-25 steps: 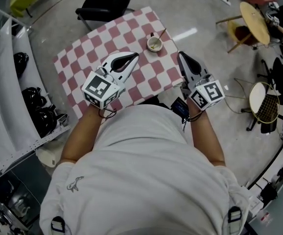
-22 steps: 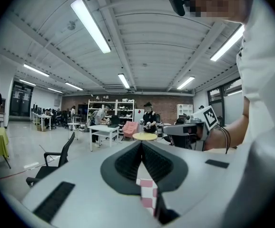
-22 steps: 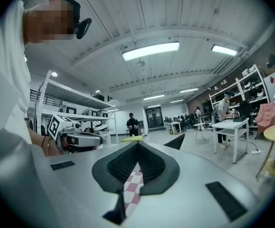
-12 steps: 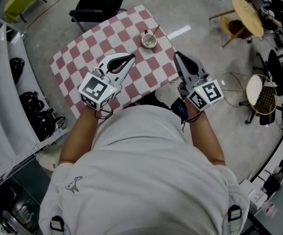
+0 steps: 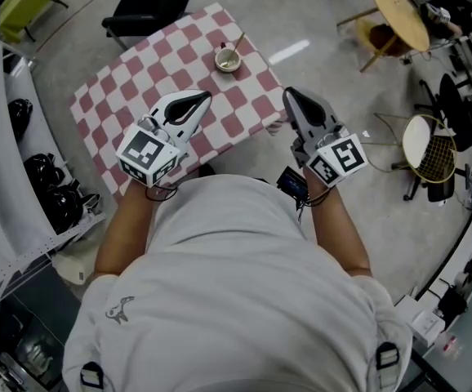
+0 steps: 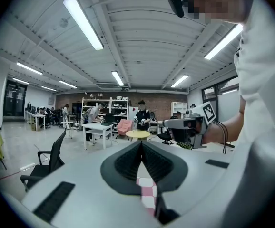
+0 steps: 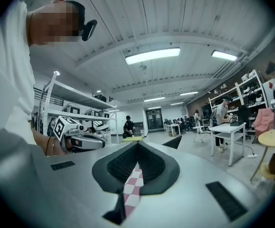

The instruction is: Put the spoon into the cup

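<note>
The checkered table (image 5: 138, 80) is standing in front of the person, whose pale shirt is covering its near edge and whatever lies below it. Both tools are being held level and idle, which suggests no grasp is under way.

The left gripper (image 5: 202, 98) is hovering over the near side of the table. Its own view is showing the jaws pressed together at the tips, with nothing between them. The right gripper (image 5: 290, 96) is hanging just off the table's near right corner, over the floor. It too is closed and carrying nothing, and its jaw tips are meeting in its own view. The two grippers are sitting well apart from each other, one on either side of the person's body.

The cup (image 5: 227, 60) is resting upright near the far right corner of the table, well apart from both grippers. The spoon (image 5: 236, 44) is leaning in it, with its handle slanting out past the rim towards the far edge. Judging from this, the task looks finished, and the grippers are probably being kept clear for that reason.

The spoon's bowl is too small to make out inside the cup, so I cannot tell how deep it is sitting. Neither gripper view is showing the cup or the spoon. Each is showing only a thin strip of the table's checks through the gap behind the closed tips.
</note>
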`<state>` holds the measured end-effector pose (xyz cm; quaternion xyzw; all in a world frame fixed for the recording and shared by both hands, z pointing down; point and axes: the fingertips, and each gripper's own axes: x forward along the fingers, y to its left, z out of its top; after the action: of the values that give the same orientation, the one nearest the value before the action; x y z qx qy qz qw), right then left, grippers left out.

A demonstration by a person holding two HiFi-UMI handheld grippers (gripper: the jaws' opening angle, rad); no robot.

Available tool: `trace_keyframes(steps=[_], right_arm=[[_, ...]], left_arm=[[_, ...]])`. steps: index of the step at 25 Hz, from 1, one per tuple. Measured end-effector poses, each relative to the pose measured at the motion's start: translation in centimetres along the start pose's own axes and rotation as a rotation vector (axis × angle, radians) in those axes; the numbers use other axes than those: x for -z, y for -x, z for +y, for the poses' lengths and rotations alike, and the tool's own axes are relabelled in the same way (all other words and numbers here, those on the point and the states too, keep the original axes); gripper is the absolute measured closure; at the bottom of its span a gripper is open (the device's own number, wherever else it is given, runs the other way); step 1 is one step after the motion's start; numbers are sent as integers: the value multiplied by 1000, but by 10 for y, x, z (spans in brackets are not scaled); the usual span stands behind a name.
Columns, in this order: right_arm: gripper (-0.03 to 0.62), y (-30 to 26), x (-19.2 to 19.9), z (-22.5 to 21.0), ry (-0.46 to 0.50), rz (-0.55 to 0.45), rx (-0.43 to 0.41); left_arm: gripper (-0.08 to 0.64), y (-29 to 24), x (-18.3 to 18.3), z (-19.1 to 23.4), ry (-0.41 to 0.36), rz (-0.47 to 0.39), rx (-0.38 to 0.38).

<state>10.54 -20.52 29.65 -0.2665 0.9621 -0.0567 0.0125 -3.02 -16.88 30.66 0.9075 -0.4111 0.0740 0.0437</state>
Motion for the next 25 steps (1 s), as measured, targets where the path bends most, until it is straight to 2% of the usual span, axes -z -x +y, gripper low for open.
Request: trace_keyframes(steps=[4, 9, 13, 17, 21, 25], right_arm=[[561, 26, -3, -5, 4, 3, -28], [560, 71, -4, -4, 29, 28, -78], [560, 111, 7, -6, 24, 48, -100], [560, 136, 23, -2, -5, 52, -129], [560, 151, 39, 10, -26, 63, -155], [560, 166, 37, 28, -16, 55, -156]], left_arm=[[546, -10, -1, -21, 34, -2, -34], [546, -25, -6, -42, 73, -28, -112], [546, -28, -5, -84, 58, 4, -129], [546, -22, 7, -113, 83, 24, -167], [546, -19, 11, -136, 70, 47, -175], [546, -14, 11, -161, 61, 42, -136]])
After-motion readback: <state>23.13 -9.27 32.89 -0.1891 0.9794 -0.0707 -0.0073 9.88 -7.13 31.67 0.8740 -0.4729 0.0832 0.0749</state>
